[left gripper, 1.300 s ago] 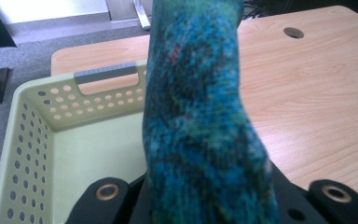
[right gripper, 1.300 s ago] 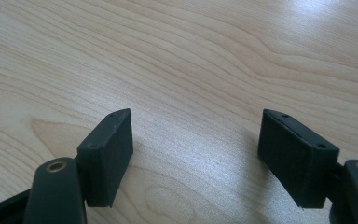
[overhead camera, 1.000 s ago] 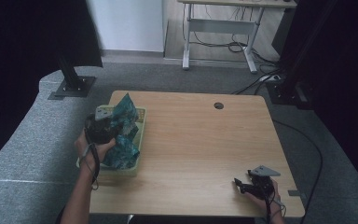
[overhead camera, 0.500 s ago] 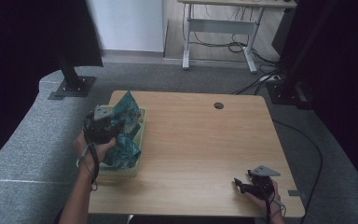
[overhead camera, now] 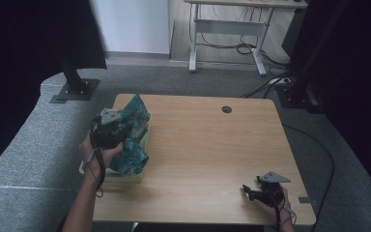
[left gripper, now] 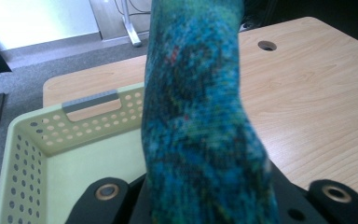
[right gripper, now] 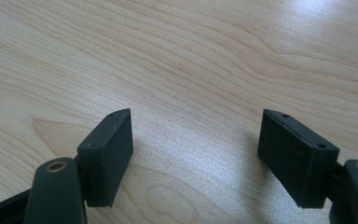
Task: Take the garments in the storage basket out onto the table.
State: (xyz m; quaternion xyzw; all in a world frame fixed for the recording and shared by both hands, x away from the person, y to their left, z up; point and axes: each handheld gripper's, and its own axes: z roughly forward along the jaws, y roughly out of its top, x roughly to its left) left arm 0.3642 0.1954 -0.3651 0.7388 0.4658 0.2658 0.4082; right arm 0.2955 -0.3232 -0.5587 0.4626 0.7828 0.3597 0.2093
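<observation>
Two grippers are ours at this wooden table [overhead camera: 207,145], and we take the pale green perforated basket [overhead camera: 145,140] at the table's left edge as our landmark. Our left gripper [overhead camera: 107,133] hangs directly above that basket, its jaws clamped together on a blue-green patterned cloth [overhead camera: 133,154]. In the high view the cloth bunches around the gripper, one part rising toward the basket's far rim and another part drooping over its near right corner. In the left gripper view the cloth [left gripper: 200,121] stands up as a thick rolled column from between the jaws, and behind it we see the basket [left gripper: 32,154] with its rows of small holes, its slotted grey handle [left gripper: 92,100] on the far wall and its bare pale floor. Past the basket's far right, a round cable hole [overhead camera: 226,109] sits in the tabletop near the far edge. Our right gripper [overhead camera: 258,193] lies well apart from the basket, low over the near right corner of the table, with the hand [overhead camera: 275,203] wrapped around its body. In the right gripper view its two black jaws stand wide apart over bare wood grain [right gripper: 182,70], with nothing between them.
</observation>
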